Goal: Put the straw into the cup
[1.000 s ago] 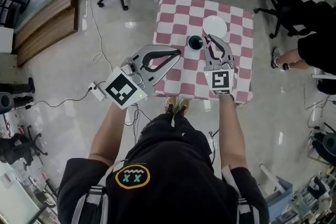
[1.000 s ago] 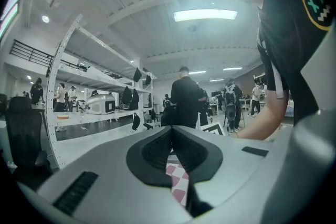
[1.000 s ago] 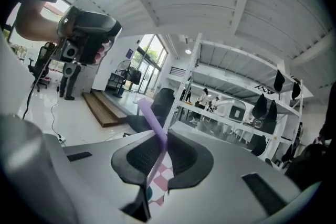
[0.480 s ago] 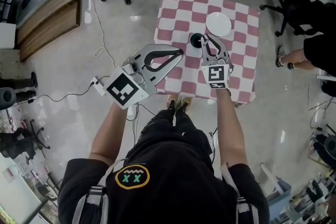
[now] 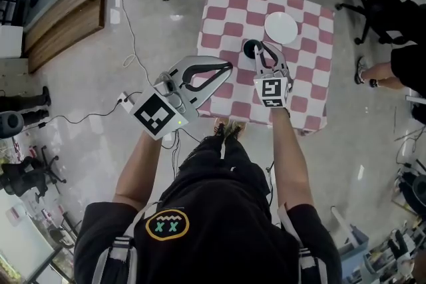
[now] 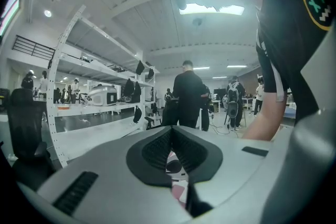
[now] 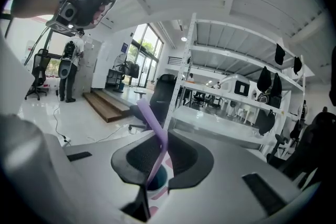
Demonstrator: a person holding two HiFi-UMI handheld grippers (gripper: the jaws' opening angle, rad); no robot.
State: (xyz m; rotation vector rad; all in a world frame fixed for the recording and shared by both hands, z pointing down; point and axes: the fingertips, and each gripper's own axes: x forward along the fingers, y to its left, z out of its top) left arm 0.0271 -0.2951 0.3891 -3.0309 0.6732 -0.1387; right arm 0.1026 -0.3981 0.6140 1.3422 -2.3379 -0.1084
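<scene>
- Right gripper [image 5: 258, 48]: your arm outstretched, jaws clamped on straw [image 7: 153, 131], tilted over cup [image 5: 248, 48].
- Left gripper [image 5: 227, 66]: held level, jaws together, empty.
- Straw shows only in your right gripper view.

The straw [image 7: 155, 120] was pale purple, and the cup [image 7: 160, 180] showed dark teal inside. The tablecloth [image 5: 223, 23] carried a pink-and-white check. The round disc [image 5: 281, 28] was plain white. The person's shirt [image 5: 219, 209] was black, its emblem [image 5: 168, 223] yellow and teal.
</scene>
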